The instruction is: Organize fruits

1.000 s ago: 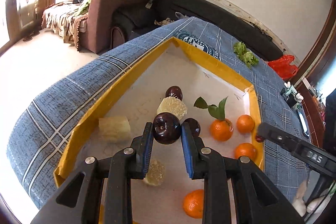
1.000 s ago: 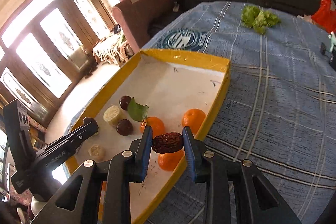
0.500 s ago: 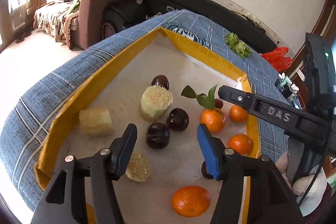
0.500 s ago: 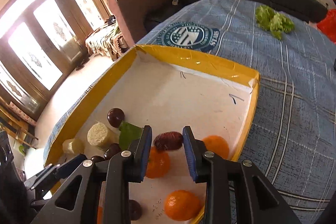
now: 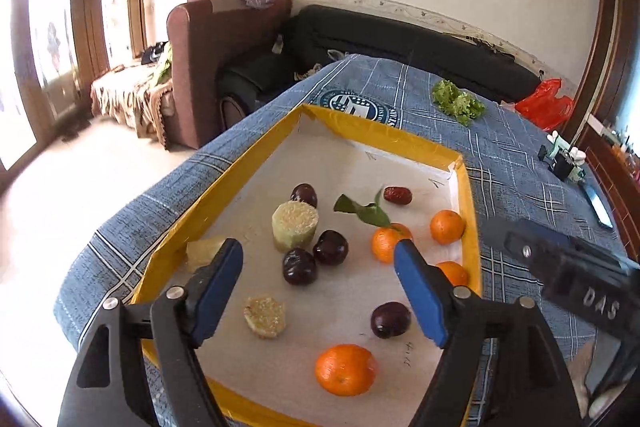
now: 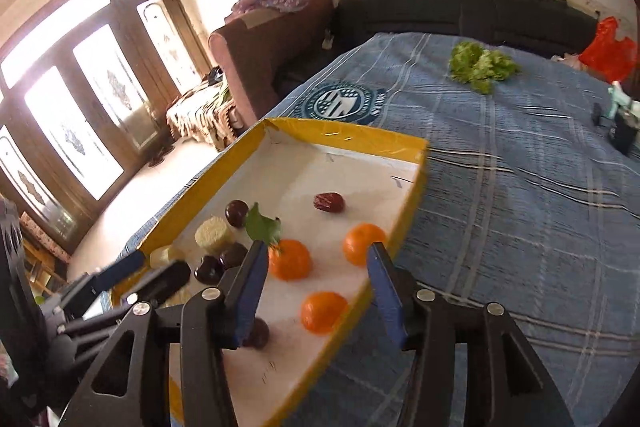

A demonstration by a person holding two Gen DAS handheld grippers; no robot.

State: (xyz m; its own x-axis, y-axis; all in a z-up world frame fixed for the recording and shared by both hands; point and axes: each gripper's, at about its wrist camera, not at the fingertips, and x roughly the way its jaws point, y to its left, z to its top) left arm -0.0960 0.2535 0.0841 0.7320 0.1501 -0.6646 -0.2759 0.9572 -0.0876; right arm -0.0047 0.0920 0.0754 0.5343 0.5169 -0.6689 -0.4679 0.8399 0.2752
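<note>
Left gripper (image 5: 318, 281) (jaws just spread, nothing between) hovers over two dark plums (image 5: 314, 257) by the tray's (image 5: 236, 167) left edge; right gripper (image 6: 316, 281), also opening and empty, is nearer the date (image 6: 329, 202) lying crosswise toward the far edge.

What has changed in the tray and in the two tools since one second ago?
Both tools let go. The left tool released its dark plum, which now lies beside another plum; its jaws have just been opening and hold nothing. The right tool dropped its red date onto the tray floor, toward the far end; its jaws also opened, empty. The oranges, the corn pieces and the lettuce stayed in place.
</note>
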